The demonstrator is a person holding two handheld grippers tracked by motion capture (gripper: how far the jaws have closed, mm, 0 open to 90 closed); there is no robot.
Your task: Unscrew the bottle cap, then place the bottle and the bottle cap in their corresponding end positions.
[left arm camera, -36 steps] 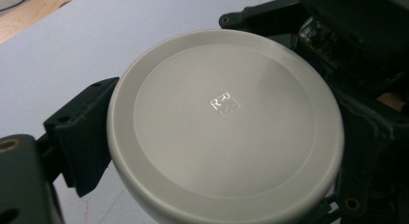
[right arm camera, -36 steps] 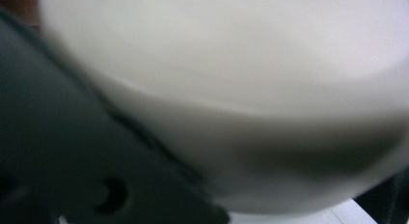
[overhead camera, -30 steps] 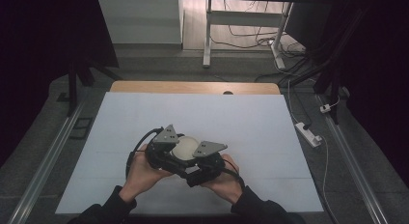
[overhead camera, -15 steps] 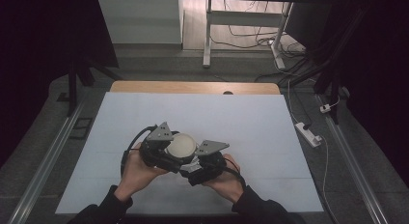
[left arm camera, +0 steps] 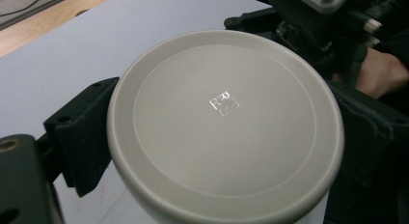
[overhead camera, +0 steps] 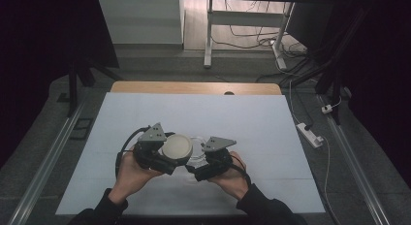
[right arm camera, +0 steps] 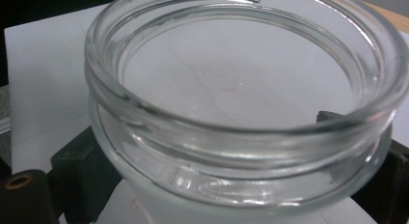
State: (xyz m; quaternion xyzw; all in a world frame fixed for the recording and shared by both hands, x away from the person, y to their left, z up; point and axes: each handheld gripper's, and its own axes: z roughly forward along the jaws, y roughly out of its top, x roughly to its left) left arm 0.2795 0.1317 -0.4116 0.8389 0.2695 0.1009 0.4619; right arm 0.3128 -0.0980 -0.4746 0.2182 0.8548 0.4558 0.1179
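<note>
A round off-white lid with a small embossed square mark sits between the black jaws of my left gripper, which is shut on its rim. From the high view the lid is held just above the table's near middle by the left gripper. A clear glass jar, empty and with its mouth uncovered, is clamped at its threaded neck by my right gripper. The jar lies partly hidden between both tools, right beside the lid, with the right gripper behind it.
A pale blue-white mat covers the table, with a wooden strip at the far edge. A white power strip and cables lie on the floor to the right. A white table frame stands beyond.
The lid, held by the left gripper, has shifted slightly left and off the jar's mouth. Both hands stay close together near the table's front.
</note>
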